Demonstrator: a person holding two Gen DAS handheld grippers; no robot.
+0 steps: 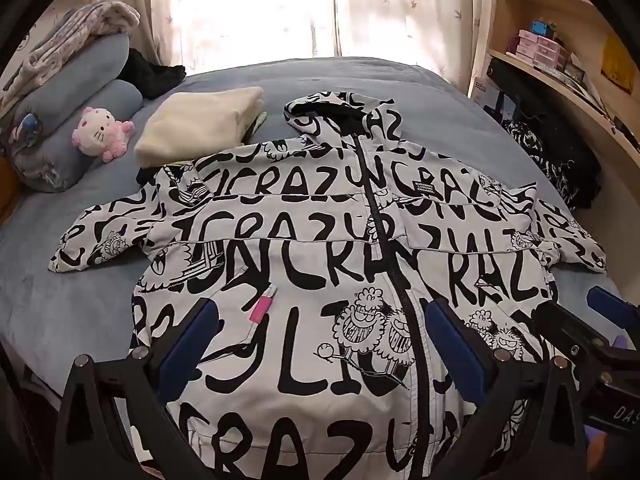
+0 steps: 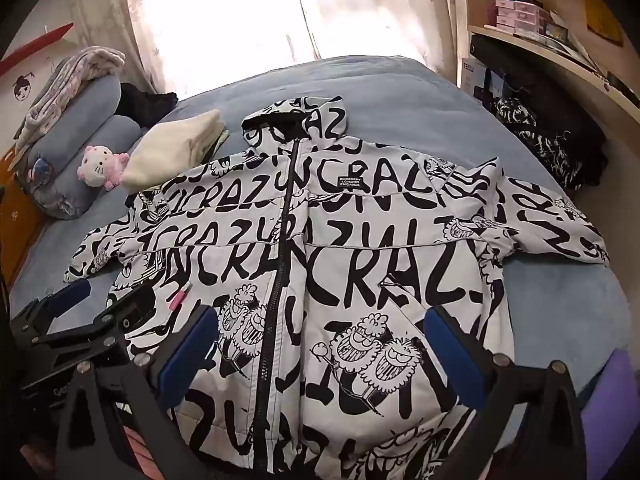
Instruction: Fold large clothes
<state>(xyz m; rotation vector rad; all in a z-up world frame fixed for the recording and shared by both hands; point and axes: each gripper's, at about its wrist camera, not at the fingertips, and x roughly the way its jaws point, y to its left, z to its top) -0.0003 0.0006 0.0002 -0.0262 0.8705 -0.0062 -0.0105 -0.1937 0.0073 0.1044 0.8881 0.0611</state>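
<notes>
A white hooded jacket (image 1: pixel 304 256) (image 2: pixel 360 264) covered in black lettering lies face up on the blue bed (image 1: pixel 72 292) (image 2: pixel 560 300). Its zip is closed, both sleeves are spread sideways and the hood points toward the window. A small pink tag (image 1: pixel 262 308) (image 2: pixel 176 300) sits on its lower left panel. My left gripper (image 1: pixel 320 344) (image 2: pixel 100 304) hovers open over the lower left front, blue pads wide apart and gripping nothing. My right gripper (image 2: pixel 320 344) (image 1: pixel 584 312) hovers open over the lower right front, beside the left one. The jacket's hem is hidden below both views.
A folded cream garment (image 1: pixel 200 128) lies by the jacket's left shoulder. A pink plush cat (image 1: pixel 102 134) and rolled blue pillows (image 1: pixel 80 116) fill the left side. A dark clothes pile (image 1: pixel 552 160) and wooden shelves (image 1: pixel 560 76) stand at the right. Curtains (image 1: pixel 380 12) hang behind the bed.
</notes>
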